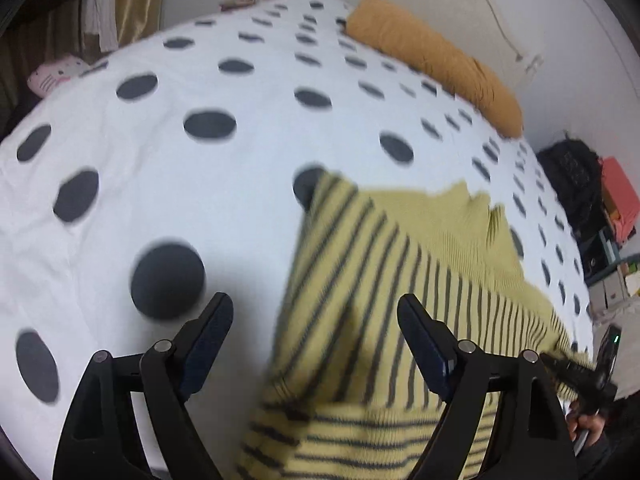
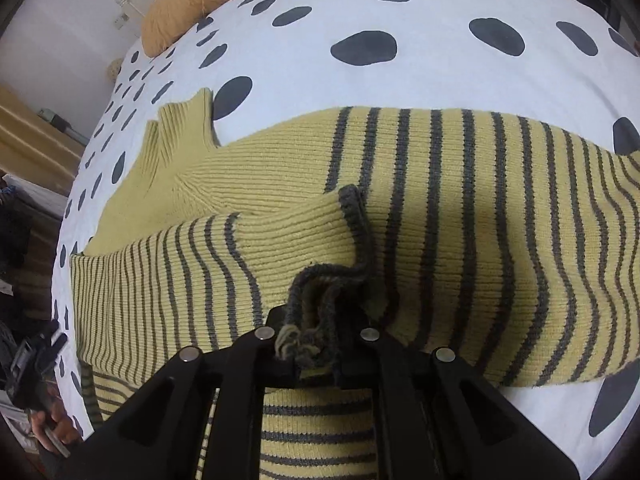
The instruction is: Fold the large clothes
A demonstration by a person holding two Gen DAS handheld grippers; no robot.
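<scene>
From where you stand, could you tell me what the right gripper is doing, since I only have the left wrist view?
Observer: The right gripper is shut on the sweater's dark-edged sleeve cuff, held over the striped body.
Operator: Thank you. Is the sleeve already folded across the body?
Observer: Yes, the sleeve lies across the front, with the cuff bunched in the jaws.
Operator: And can you see the collar?
Observer: Yes, the ribbed collar lies flat on the polka-dot bedspread, apart from the mustard pillow.
</scene>
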